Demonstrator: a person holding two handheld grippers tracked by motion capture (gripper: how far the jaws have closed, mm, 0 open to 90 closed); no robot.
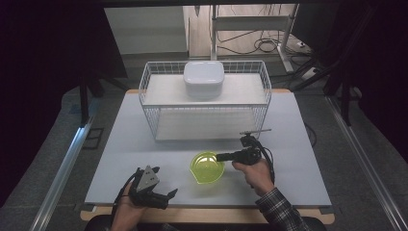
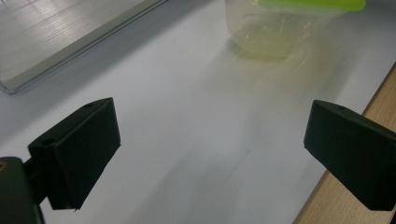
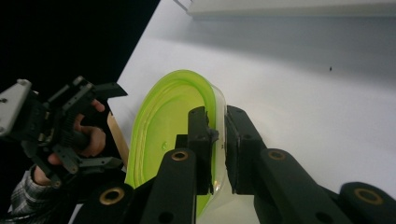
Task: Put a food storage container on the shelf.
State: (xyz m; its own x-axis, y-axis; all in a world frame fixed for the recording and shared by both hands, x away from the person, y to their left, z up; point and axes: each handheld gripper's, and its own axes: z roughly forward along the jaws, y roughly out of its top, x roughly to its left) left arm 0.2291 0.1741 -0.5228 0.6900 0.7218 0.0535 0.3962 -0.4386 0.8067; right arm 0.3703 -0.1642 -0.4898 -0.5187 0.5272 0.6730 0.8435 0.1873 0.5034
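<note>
A clear bowl with a lime-green rim [image 1: 207, 167] stands upright on the white table top [image 1: 144, 144], near the front middle. My right gripper [image 1: 220, 157] comes in from the right and is shut on the bowl's right wall. In the right gripper view the jaws [image 3: 217, 126] pinch that wall, one pad inside the bowl [image 3: 163, 116] and one outside. My left gripper [image 1: 164, 182] rests at the front left, open, with its jaws toward the bowl. In the left gripper view its jaws [image 2: 210, 140] stand wide over bare table, and the bowl [image 2: 271, 32] lies ahead of them.
A white wire rack [image 1: 204, 103] stands at the back middle, with a white lidded box [image 1: 203, 78] on its top shelf. The table's wooden front edge [image 1: 216, 215] runs just below the left hand. My left gripper [image 3: 108, 126] shows beyond the bowl in the right gripper view.
</note>
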